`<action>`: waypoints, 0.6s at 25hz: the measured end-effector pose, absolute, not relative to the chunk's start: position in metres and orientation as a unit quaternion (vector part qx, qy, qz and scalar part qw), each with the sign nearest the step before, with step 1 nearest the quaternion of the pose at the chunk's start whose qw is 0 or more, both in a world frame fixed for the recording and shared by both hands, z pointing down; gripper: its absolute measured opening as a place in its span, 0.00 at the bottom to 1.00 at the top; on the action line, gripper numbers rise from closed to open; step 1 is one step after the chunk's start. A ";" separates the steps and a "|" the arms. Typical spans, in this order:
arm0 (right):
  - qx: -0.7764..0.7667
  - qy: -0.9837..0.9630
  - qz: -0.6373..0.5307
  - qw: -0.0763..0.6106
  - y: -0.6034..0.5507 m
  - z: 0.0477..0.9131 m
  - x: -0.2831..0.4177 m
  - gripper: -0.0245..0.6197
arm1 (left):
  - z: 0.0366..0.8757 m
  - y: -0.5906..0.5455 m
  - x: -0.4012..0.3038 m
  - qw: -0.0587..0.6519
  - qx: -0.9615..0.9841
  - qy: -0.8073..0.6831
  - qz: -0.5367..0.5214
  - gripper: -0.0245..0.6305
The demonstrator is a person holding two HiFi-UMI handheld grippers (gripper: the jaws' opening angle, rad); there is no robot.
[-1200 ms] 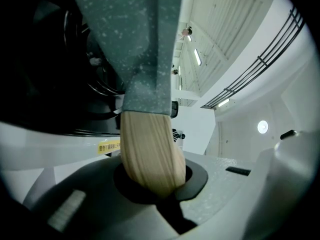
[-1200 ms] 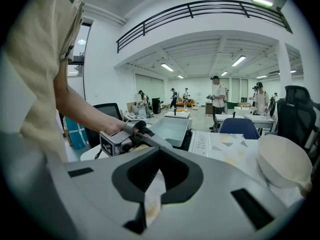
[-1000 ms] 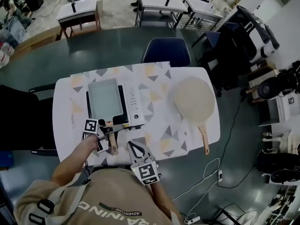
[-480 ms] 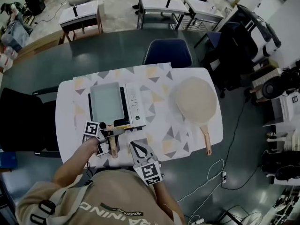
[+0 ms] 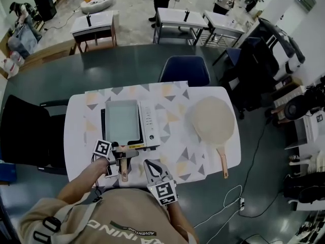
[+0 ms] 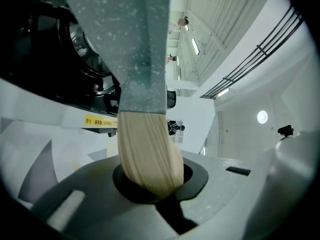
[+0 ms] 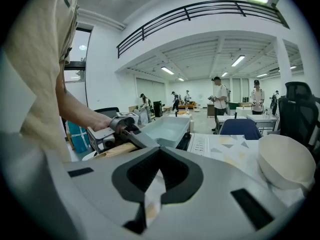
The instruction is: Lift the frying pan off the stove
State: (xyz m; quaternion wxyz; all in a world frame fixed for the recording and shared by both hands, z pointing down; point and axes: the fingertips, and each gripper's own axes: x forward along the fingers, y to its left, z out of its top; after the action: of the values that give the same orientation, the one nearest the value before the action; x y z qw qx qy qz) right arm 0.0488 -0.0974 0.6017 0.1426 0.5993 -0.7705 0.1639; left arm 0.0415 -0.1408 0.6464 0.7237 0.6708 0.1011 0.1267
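White table (image 5: 76, 136) under a triangle-print cloth (image 5: 172, 136): left gripper (image 5: 122, 155) on the pan handle, right gripper (image 5: 150, 164) holding nothing.
Head view: the rectangular grey frying pan (image 5: 122, 121) sits over the white-and-black portable stove (image 5: 150, 123), its pale wooden handle (image 5: 123, 169) pointing toward the person; a round beige pan (image 5: 212, 120) lies well apart at the right. Left gripper view: the jaws enclose the handle (image 6: 147, 149) and are opening; the frying pan's speckled grey neck (image 6: 135, 44) rises ahead. Right gripper view: the jaws are together with nothing between them, facing the frying pan (image 7: 167, 129) and portable stove (image 7: 202, 144).
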 end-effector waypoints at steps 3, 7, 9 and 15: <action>0.599 -0.772 0.159 0.142 -0.101 0.599 0.050 0.03 | 0.636 -0.141 0.042 0.719 0.675 0.107 0.124 0.05; 0.606 -0.770 0.167 0.113 -0.107 0.589 0.054 0.03 | 0.620 -0.139 0.041 0.713 0.680 0.113 0.126 0.05; 0.608 -0.769 0.168 0.101 -0.110 0.584 0.057 0.03 | 0.615 -0.137 0.039 0.710 0.682 0.116 0.129 0.05; 0.605 -0.775 0.149 0.102 -0.120 0.568 0.062 0.03 | 0.598 -0.137 0.036 0.698 0.695 0.119 0.126 0.06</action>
State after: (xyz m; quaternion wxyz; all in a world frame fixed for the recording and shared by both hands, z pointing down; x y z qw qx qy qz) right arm 0.0619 -0.1198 0.5676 0.1016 0.6052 -0.7754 0.1488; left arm 0.0364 -0.1367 0.5984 0.6978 0.6951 0.1186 0.1257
